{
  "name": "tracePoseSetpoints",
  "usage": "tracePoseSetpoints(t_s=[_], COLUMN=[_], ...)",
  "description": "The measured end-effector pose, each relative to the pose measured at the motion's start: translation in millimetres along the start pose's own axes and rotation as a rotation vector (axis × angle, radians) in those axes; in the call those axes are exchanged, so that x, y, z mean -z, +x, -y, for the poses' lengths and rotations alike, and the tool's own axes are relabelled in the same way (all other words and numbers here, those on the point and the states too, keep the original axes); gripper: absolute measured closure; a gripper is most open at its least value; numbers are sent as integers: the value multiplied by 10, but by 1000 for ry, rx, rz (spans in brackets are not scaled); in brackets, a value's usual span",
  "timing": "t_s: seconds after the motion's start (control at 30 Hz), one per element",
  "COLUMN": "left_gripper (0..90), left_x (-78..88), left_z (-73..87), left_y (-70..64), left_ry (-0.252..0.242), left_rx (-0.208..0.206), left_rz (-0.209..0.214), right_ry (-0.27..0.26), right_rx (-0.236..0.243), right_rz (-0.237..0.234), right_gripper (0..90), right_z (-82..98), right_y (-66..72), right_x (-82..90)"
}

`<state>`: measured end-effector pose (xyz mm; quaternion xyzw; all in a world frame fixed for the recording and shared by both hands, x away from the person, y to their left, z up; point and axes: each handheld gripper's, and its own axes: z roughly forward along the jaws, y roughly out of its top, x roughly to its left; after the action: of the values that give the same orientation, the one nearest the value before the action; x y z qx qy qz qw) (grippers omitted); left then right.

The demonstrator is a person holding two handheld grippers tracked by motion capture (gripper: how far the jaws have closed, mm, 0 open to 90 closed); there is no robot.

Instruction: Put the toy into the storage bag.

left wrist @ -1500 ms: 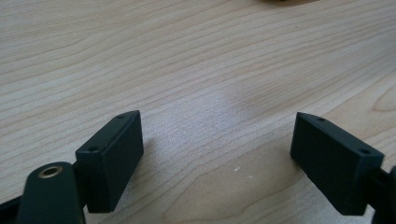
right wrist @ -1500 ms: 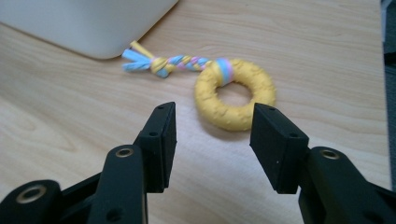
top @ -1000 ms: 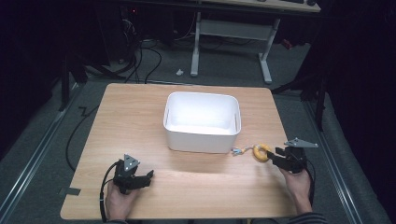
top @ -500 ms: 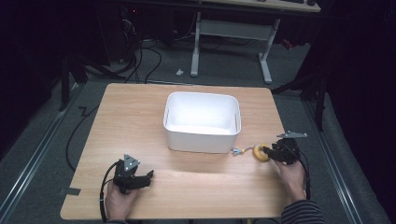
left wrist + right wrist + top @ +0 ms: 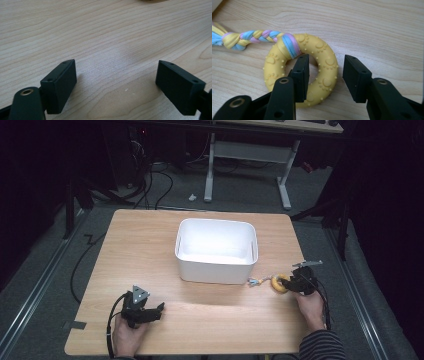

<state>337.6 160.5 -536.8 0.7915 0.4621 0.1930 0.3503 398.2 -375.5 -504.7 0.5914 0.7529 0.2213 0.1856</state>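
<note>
A yellow rubber ring toy (image 5: 276, 283) with paw prints lies flat on the wooden table (image 5: 140, 250), right of the white bin. A braided blue, pink and yellow rope (image 5: 249, 37) is tied to the ring (image 5: 324, 65) and trails toward the bin. My right gripper (image 5: 287, 283) straddles the ring's near side: in the right gripper view (image 5: 327, 58) one jaw sits in the hole and the other just outside, with a small gap left, so it is open. My left gripper (image 5: 159, 309) rests at the front left, open (image 5: 117, 62) over bare wood.
A white rectangular bin (image 5: 216, 221) stands in the middle of the table, nothing visible inside it. The rope's frayed end (image 5: 254, 281) lies close to its front right corner. Cables and a desk frame (image 5: 247, 157) sit on the floor beyond the table.
My right gripper has moved left onto the ring, and its jaws now stand either side of the ring's rim. The left gripper has stayed still.
</note>
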Motion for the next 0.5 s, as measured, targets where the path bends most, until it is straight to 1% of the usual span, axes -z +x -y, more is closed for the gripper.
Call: tracePoseSetpoints(t_s=[0.07, 0.1, 0.13, 0.17, 0.27, 0.5], left_gripper=[174, 174, 175, 175, 176, 175], left_x=[0, 0, 0, 1, 1, 1], left_z=[0, 0, 0, 0, 0, 0], left_y=[0, 0, 0, 1, 1, 2], left_ry=[0, 0, 0, 0, -1, 0], left_rx=[0, 0, 0, 1, 1, -1], left_rz=[0, 0, 0, 0, 0, 1], right_ry=[4, -5, -5, -3, -5, -10], right_rx=[-1, 1, 1, 14, 12, 1], right_rz=[-9, -7, -7, -5, -5, 20], right_gripper=[592, 626, 626, 641, 648, 658], right_z=[2, 1, 1, -7, -7, -4], right_y=[-2, 8, 8, 19, 15, 47], right_x=[-20, -37, -37, -41, -40, -25])
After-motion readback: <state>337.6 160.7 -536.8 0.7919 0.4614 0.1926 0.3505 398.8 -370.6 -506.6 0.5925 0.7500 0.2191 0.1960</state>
